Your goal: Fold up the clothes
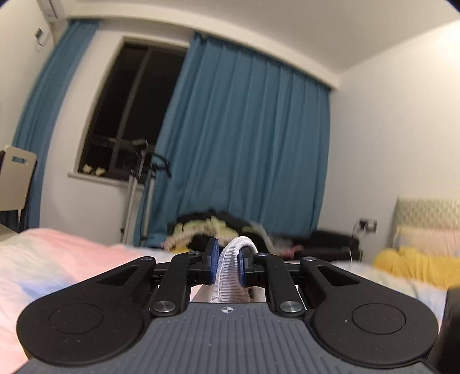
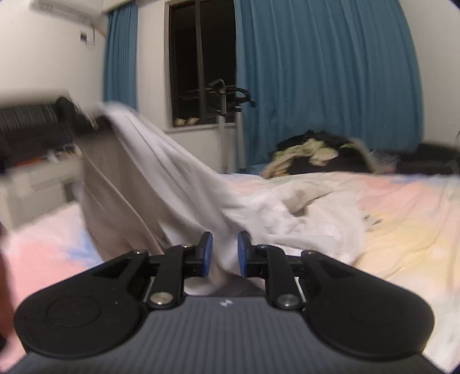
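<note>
We see a white-walled bedroom with long teal pleated curtains [image 1: 241, 143] flanking a dark night-time window [image 2: 201, 60], a white wall-mounted air conditioner [image 2: 66, 10] high up, a bed under a pastel pink, yellow and blue sheet [image 2: 402, 207], and a pale patterned padded headboard [image 1: 428, 213].

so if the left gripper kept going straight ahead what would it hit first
Probably the dark pile of black and yellowish clothes at the far edge of the bed; the blue curtain hangs behind it. Depth is unclear. The left gripper is shut on a white ribbed fabric edge.
</note>
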